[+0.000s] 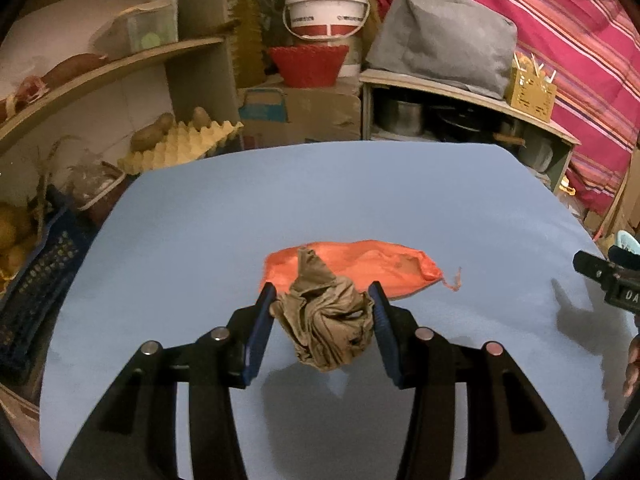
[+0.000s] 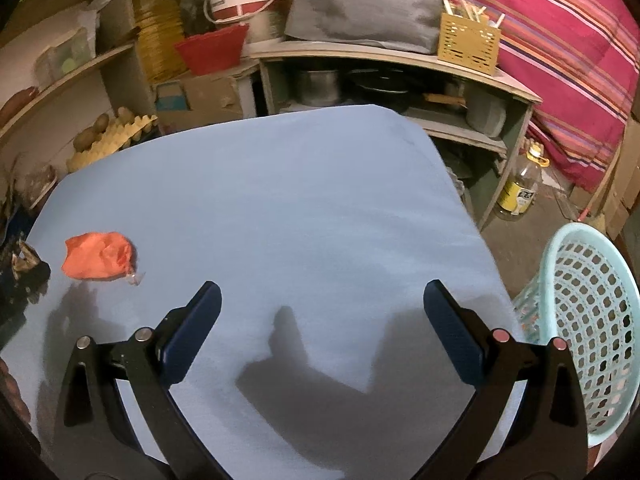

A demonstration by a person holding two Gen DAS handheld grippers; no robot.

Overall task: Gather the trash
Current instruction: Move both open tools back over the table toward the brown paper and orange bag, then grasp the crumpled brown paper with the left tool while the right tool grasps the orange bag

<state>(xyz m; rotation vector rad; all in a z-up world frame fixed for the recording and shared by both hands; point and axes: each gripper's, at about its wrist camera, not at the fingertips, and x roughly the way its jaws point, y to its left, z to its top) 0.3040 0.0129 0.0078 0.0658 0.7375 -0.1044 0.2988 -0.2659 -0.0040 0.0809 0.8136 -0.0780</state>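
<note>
A crumpled brown wad (image 1: 328, 320) hangs a little above the blue table (image 1: 360, 192), casting a shadow below it. My left gripper (image 1: 322, 292) is shut on it, with a blue pad pressing each side. Just behind it an orange bag (image 1: 360, 264) with a drawstring lies flat on the table. In the right wrist view the orange bag (image 2: 98, 256) sits at the far left. My right gripper (image 2: 323, 291) hovers open over bare table (image 2: 280, 200), nothing between its fingers. A light blue mesh basket (image 2: 592, 320) stands on the floor beside the table's right edge.
Shelves with pots (image 2: 320, 80), a white bucket (image 1: 326, 8), a red basket (image 1: 308, 64) and an egg tray with potatoes (image 1: 180, 144) crowd the space behind the table. A dark crate (image 1: 36, 280) stands at its left. A bottle (image 2: 520, 188) stands on the floor right.
</note>
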